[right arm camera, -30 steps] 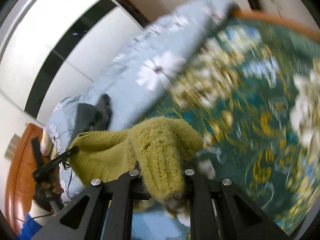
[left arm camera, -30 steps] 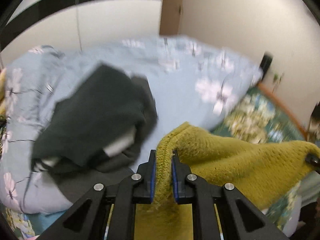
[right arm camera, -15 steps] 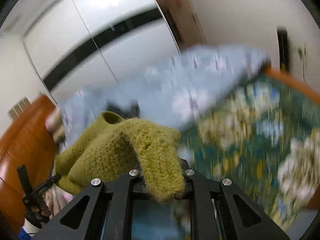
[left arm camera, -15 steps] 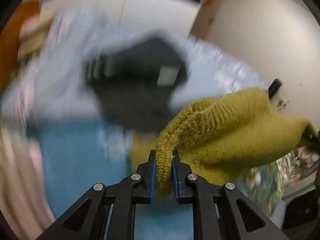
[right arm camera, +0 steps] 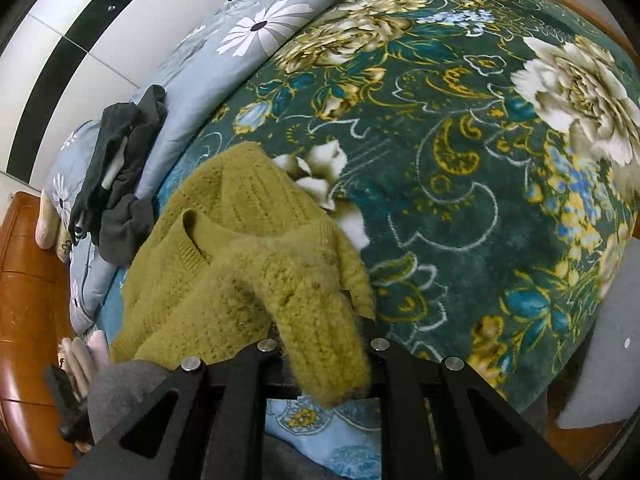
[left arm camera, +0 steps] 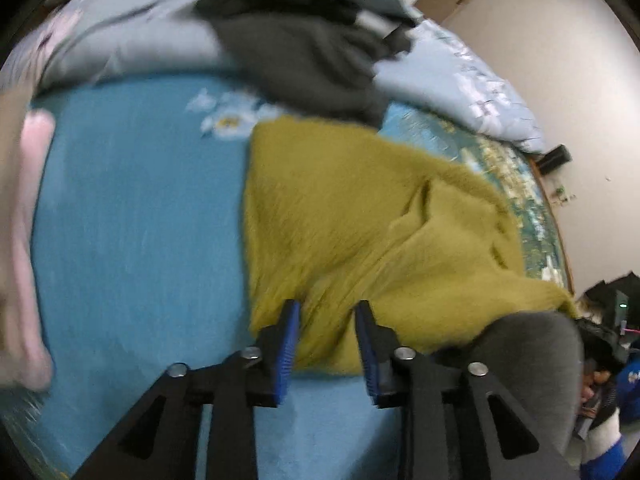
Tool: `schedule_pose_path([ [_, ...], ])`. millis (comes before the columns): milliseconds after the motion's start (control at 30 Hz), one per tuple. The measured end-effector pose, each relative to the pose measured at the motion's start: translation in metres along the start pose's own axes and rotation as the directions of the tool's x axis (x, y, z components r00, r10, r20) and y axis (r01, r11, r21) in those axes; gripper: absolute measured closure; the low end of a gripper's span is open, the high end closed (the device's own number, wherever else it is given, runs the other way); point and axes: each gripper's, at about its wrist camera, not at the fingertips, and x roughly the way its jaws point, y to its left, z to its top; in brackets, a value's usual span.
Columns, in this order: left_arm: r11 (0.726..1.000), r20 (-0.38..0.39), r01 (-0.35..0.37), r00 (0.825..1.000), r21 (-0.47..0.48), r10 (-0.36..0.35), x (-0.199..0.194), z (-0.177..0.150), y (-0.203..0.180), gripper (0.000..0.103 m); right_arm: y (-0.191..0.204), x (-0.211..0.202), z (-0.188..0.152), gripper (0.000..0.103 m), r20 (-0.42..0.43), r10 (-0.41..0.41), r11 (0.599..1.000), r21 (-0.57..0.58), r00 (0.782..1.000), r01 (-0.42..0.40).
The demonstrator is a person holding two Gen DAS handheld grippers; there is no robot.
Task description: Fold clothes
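A mustard-yellow knitted sweater (left arm camera: 360,216) lies spread on the blue bed sheet (left arm camera: 132,216). My left gripper (left arm camera: 326,316) is open, its blue pads either side of the sweater's near edge without pinching it. In the right wrist view the sweater (right arm camera: 224,256) lies bunched on the bed, and one thick fold of it drapes over my right gripper (right arm camera: 320,332). That fold hides the fingertips, so whether the jaws grip it does not show.
A dark grey garment pile (left arm camera: 304,40) lies on the pale blue floral quilt (right arm camera: 256,36) beyond the sweater. A dark green floral blanket (right arm camera: 460,168) covers the right of the bed. A wooden headboard (right arm camera: 28,280) stands at the left. A pink pillow (left arm camera: 24,240) is at the left.
The sweater was held up in the air by both grippers; now it lies down on the bed. My left gripper has opened and let go of its edge.
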Motion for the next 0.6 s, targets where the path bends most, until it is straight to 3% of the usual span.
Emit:
schedule_pose_path([
  [133, 0.999, 0.035, 0.041, 0.998, 0.027, -0.042, -0.002, 0.031, -0.026, 0.044, -0.001, 0.002, -0.001, 0.088, -0.013, 0.003, 1.000, -0.003, 1.000, -0.003],
  [233, 0.999, 0.033, 0.043, 0.999, 0.019, -0.044, 0.018, 0.052, -0.045, 0.041, 0.002, 0.007, 0.003, 0.088, -0.038, -0.006, 1.000, -0.020, 0.999, 0.005],
  [467, 0.998, -0.080, 0.012, 0.997, 0.058, -0.007, 0.077, 0.059, -0.075, 0.041, 0.013, 0.010, 0.013, 0.088, -0.103, -0.067, 0.994, -0.099, 0.992, 0.057],
  [600, 0.996, -0.164, 0.007, 0.986, 0.094, 0.008, 0.116, 0.061, -0.080, 0.041, 0.017, 0.010, 0.016, 0.088, -0.110, -0.086, 0.989, -0.126, 0.990, 0.072],
])
